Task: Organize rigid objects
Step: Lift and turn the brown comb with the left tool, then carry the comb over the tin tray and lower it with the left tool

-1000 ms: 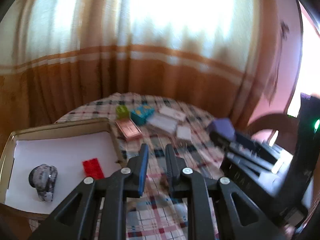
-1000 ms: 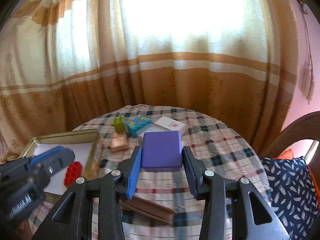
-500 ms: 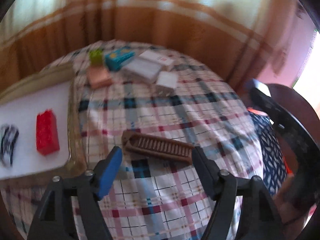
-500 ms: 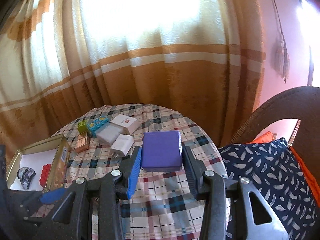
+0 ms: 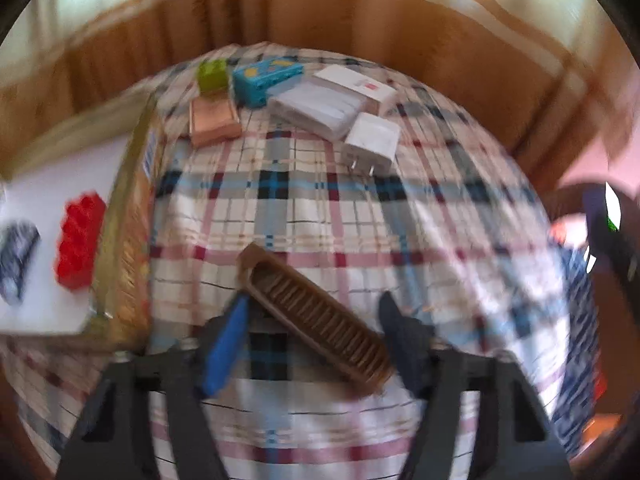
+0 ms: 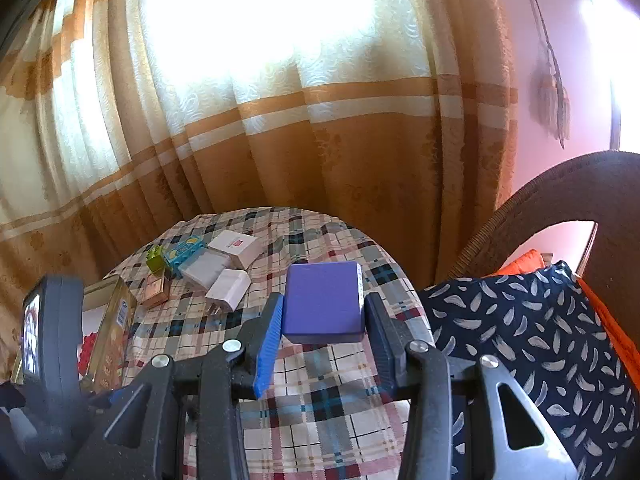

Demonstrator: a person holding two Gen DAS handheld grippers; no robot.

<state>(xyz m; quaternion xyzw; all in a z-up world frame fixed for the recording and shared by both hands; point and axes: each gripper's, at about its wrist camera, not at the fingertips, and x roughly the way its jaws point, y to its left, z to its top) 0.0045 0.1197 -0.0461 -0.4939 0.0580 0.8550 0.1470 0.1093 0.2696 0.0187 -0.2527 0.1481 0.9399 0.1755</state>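
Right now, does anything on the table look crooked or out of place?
Nothing is spilled or broken. The brown comb lies apart from the other loose items, slanting across the checked tablecloth, between the closing fingers of the left gripper.

Dark patterned object [image 5: 18, 256] blurred, cut by left wrist view's edge

A striped curtain [image 6: 304, 128] hangs behind the round checked surface [image 6: 344, 240], with a feather-patterned cushion [image 6: 520, 344] on a wicker chair [image 6: 560, 192].
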